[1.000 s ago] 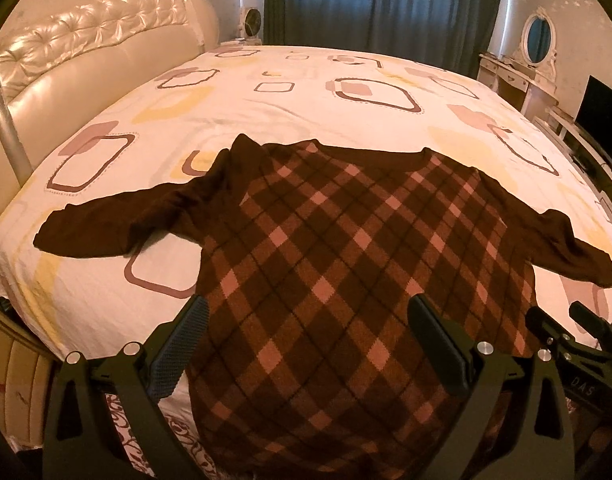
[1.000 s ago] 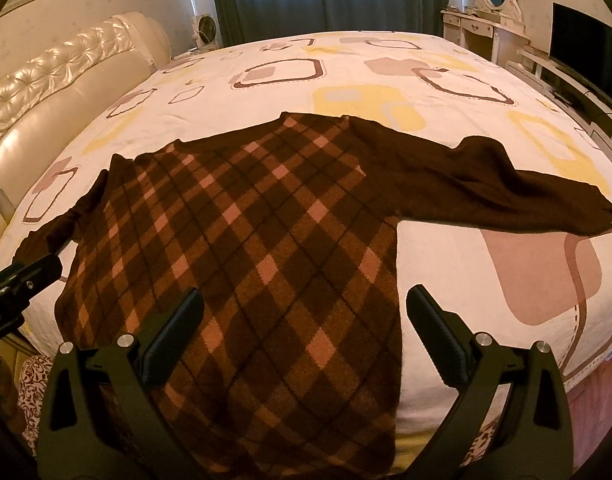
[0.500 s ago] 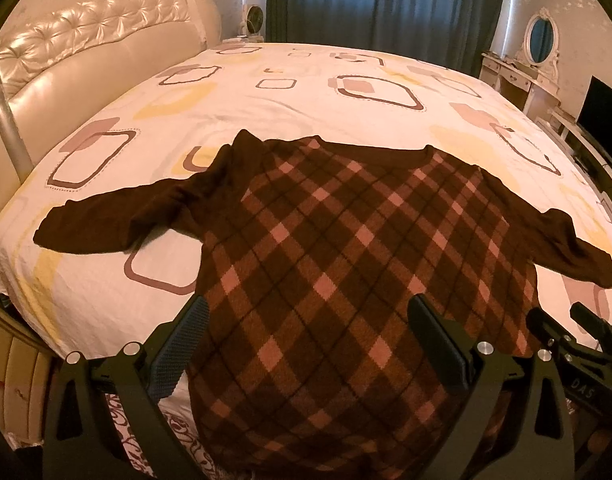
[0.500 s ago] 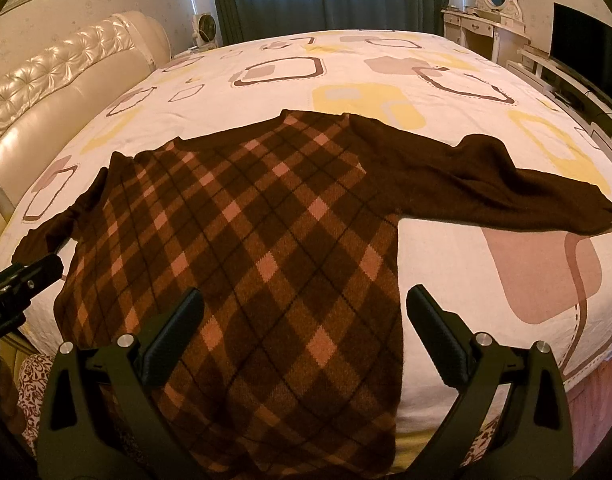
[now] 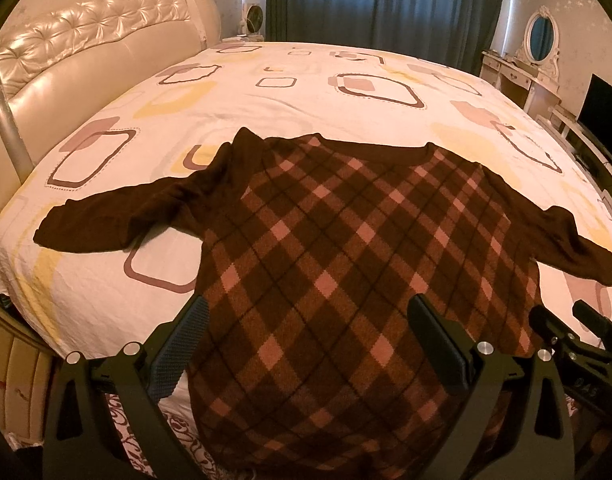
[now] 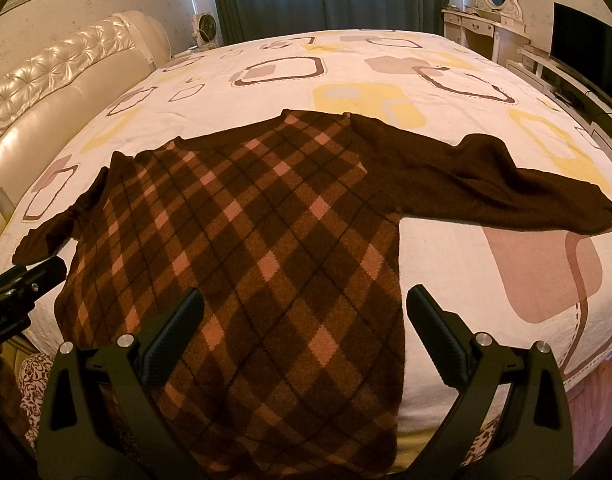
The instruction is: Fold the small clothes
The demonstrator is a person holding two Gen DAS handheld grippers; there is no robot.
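Two views apply.

Left wrist view: the left hand-held gripper (image 5: 306, 344) hovers with its jaws spread wide and empty over the lower body of the dark brown knitted sweater with a pink argyle diamond pattern (image 5: 346, 248). The sweater lies flat, face up, on the bed with a cream sheet printed in brown and yellow squares (image 5: 265, 92); its hem hangs over the near edge. The left sleeve (image 5: 121, 216) extends sideways, slightly rumpled near the shoulder. Recommended: grasp this sleeve at the cuff and carry it straight across the body.

Right wrist view: the right hand-held gripper (image 6: 306, 328) is likewise wide apart, holding nothing, above the sweater's right side edge. The right sleeve (image 6: 506, 184) lies outstretched (well apart from the jaws). Pinch one layer only, near the cuff; knit probably stretches, so lift gently.
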